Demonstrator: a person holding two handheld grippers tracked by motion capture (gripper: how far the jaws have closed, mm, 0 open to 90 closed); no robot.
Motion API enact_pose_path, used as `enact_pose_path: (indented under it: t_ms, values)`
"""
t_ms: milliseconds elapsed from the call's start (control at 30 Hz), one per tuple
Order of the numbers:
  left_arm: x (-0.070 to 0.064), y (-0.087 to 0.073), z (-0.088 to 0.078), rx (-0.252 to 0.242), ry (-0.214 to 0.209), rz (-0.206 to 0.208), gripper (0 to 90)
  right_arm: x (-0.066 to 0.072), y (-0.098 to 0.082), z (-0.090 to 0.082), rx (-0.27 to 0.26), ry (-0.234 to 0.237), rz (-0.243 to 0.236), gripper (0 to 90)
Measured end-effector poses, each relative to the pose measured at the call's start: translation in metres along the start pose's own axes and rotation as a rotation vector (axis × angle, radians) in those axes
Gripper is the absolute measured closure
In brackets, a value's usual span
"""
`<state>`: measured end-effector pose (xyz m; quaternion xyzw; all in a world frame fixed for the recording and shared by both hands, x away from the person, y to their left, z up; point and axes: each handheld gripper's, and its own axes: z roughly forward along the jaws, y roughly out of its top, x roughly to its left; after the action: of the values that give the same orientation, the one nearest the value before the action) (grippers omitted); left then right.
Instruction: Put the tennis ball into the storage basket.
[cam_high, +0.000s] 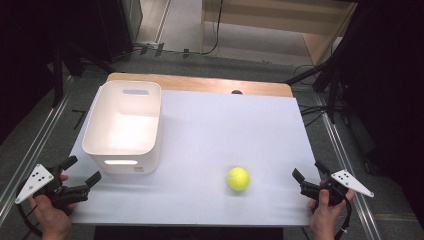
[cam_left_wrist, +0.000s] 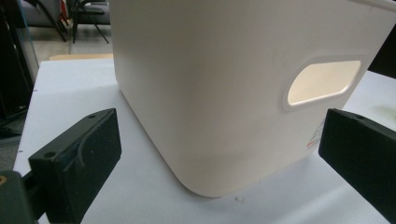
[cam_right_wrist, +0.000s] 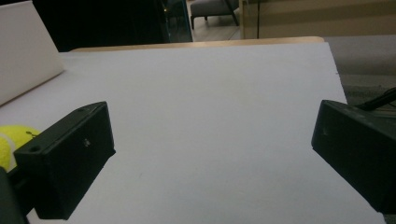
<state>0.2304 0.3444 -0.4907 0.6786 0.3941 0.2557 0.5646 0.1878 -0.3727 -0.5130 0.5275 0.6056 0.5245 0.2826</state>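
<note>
A yellow-green tennis ball (cam_high: 238, 178) lies on the white table top (cam_high: 225, 130), right of centre near the front; the right gripper view catches it as a yellow patch at the ball (cam_right_wrist: 10, 142) behind the left jaw. A white plastic bin (cam_high: 124, 125) with handle slots stands at the left and looms close in the left gripper view as the bin (cam_left_wrist: 224, 88). My left gripper (cam_high: 81, 170) is held at the front left corner, open and empty, just short of the bin. My right gripper (cam_high: 310, 171) sits at the front right edge, open and empty, right of the ball.
A wooden strip (cam_high: 200, 82) runs along the table's far edge. Metal rails (cam_high: 345, 155) flank both sides of the table, with dark stands and cables (cam_high: 320, 80) beyond. Bare white surface (cam_right_wrist: 210, 116) stretches ahead of the right gripper.
</note>
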Motion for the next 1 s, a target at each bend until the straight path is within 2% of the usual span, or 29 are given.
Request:
enact_pose_path:
  t_ms: [167,267,500,633,733,867,933,1000]
  values:
    - [-0.001,0.0,0.0,-0.002,-0.001,0.001,0.0,0.003,0.0,0.001,0.015,0.025,-0.025,0.0]
    - [-0.001,0.0,0.0,0.0,-0.002,0.004,0.0,0.005,0.002,0.002,0.024,0.058,-0.037,0.0]
    - [-0.002,0.0,0.001,0.006,-0.005,0.014,0.0,0.011,0.007,0.003,0.063,0.074,-0.056,0.0]
    - [-0.002,0.0,0.001,0.009,-0.005,0.018,0.0,0.015,0.015,0.001,0.066,0.131,-0.084,0.0]
    - [-0.002,0.0,0.002,0.011,-0.006,0.018,0.0,0.021,0.023,0.0,0.075,0.143,-0.108,0.0]
    - [-0.002,0.0,0.002,0.012,-0.003,0.019,0.0,0.027,0.029,0.001,0.124,0.18,-0.135,0.0]
    - [-0.003,0.0,0.002,0.012,-0.004,0.019,0.0,0.029,0.032,0.003,0.152,0.212,-0.152,0.0]
    - [-0.003,0.0,0.002,0.012,-0.005,0.018,0.0,0.034,0.036,0.004,0.185,0.222,-0.162,0.0]
